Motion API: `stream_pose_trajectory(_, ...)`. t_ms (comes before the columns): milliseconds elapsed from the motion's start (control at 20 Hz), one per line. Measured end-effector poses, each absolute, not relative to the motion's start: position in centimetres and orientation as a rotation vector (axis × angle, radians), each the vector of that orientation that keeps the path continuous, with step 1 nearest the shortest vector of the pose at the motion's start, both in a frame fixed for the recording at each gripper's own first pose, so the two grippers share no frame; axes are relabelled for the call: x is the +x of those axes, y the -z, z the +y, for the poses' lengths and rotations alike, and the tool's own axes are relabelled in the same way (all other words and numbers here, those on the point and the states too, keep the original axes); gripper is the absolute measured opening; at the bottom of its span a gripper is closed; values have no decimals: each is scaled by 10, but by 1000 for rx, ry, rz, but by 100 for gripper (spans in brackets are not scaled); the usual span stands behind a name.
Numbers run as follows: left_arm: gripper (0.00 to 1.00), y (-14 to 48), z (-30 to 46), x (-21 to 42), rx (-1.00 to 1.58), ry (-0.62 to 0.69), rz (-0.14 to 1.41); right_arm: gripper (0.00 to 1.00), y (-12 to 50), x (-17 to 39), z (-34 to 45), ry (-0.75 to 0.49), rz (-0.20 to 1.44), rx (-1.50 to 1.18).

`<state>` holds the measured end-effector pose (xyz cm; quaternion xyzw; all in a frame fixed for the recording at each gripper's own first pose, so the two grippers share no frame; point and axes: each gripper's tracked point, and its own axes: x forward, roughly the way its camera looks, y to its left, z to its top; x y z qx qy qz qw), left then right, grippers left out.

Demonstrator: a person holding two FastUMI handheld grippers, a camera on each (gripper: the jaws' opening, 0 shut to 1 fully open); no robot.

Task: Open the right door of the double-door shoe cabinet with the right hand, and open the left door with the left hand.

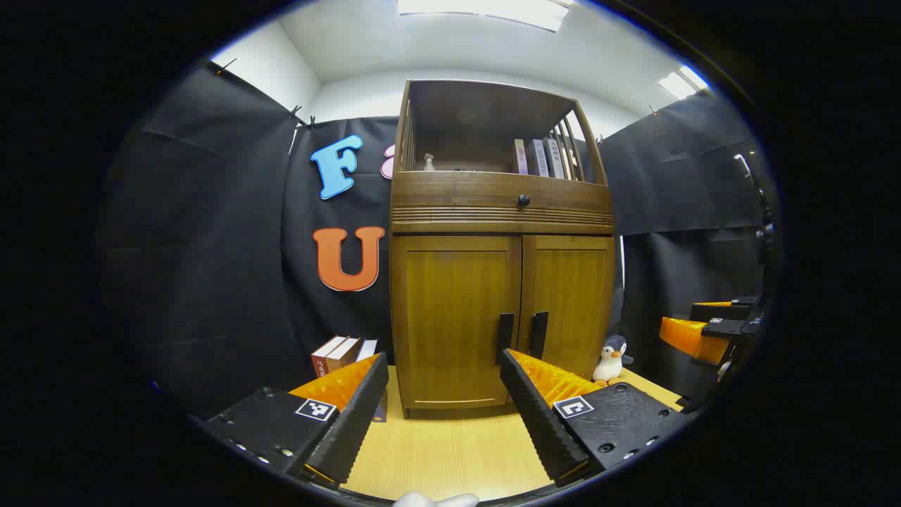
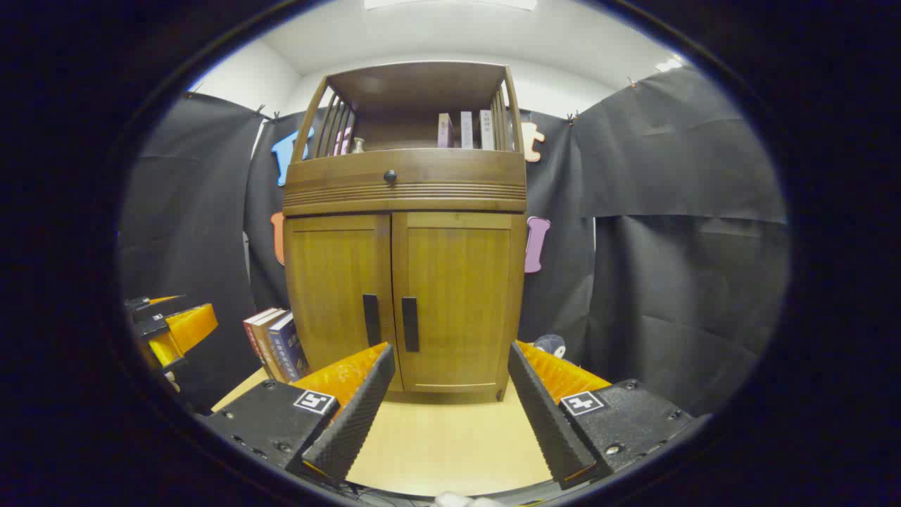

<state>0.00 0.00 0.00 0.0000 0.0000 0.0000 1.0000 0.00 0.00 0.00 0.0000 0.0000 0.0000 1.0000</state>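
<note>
While both doors are closed, the cabinet stands on a light wooden table against the booth's black wall, well ahead of both grippers. Its left door and right door meet at two dark vertical handles side by side. The left gripper has its fingers spread wide with nothing between them, facing the left door. The right gripper is likewise wide and empty, facing the right door. Books stand left of the cabinet, a toy penguin to its right, and more books on the open top shelf.
</note>
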Motion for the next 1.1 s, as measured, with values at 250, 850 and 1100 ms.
stream_pose_trajectory(250, 100, 0, -9, -3, -1, 11, 1, 100, 1, -6, -8, 11, 0, 1)
stream_pose_trajectory(850, 96, -4, -19, -13, 9, 17, -2, 100, 4, -8, -14, 10, 4, -3)
stream_pose_trajectory(1100, 96, -6, -23, -17, 6, 30, -1, 100, 15, 18, -9, -2, 21, -8)
